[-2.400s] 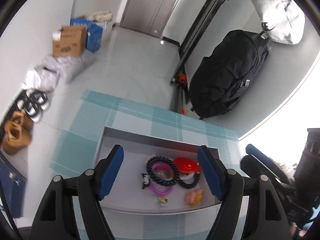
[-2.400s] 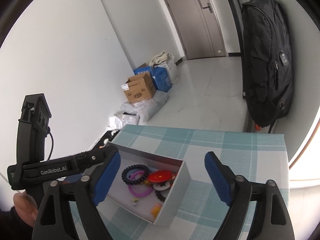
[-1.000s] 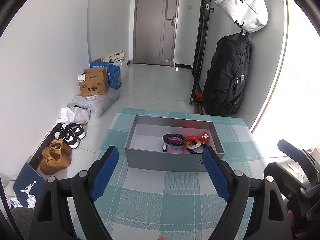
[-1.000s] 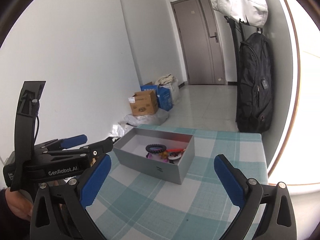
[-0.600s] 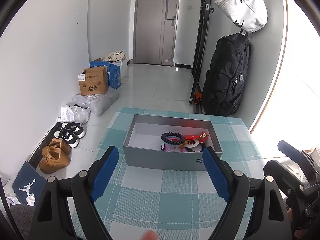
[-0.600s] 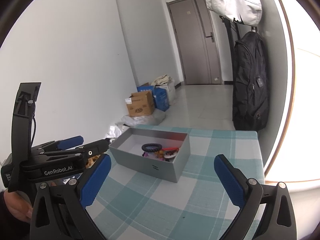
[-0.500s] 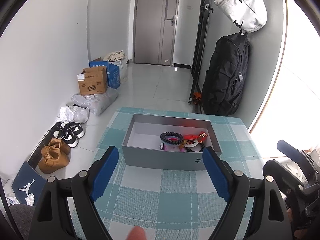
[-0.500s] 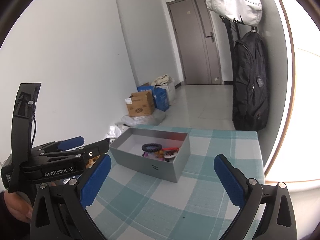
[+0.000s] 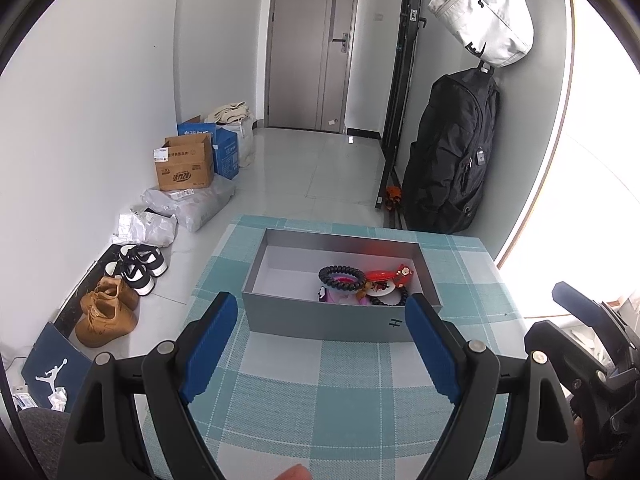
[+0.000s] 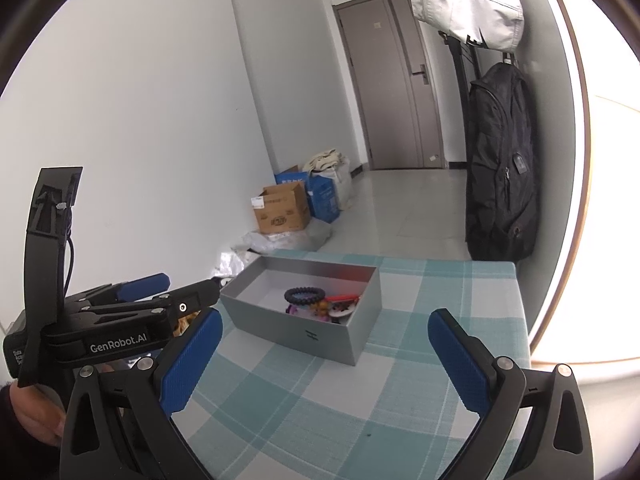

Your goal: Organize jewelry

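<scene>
Table [image 9: 352, 396], teal-and-white checked cloth, fills the lower part of both views; floor and doorway beyond its far edge.

Grey box [image 9: 320, 322], open top, sits on the cloth toward the far half of the table. Long axis runs left to right across the left wrist view, near long wall square to that camera, small mark near its right end. In the right wrist view the same box [image 10: 316, 332] lies slantwise, one corner toward the camera.

Left gripper [image 9: 318, 344]: held low over the near part of the table, pointing forward and down at the box. Blue pads wide apart, nothing between them; box lies beyond the tips, not touched. In the right wrist view it [image 10: 172, 290] reaches in from the left edge, a hand [image 10: 34, 416] around its handle, tips just short of the box's left end.

Right gripper [image 10: 324, 360]: also tilted down toward the box, set off to its right. Fingers spread wide and empty, box well clear ahead.

Jewelry, all in the right half of the box, left half bare:
- black coil band [image 9: 342, 278], lying flat on top
- red piece [image 9: 380, 276] beside it, toward the right wall
- dark bead strand [image 9: 386, 302] against the near wall
- pink ring under the coil, mostly hidden
</scene>
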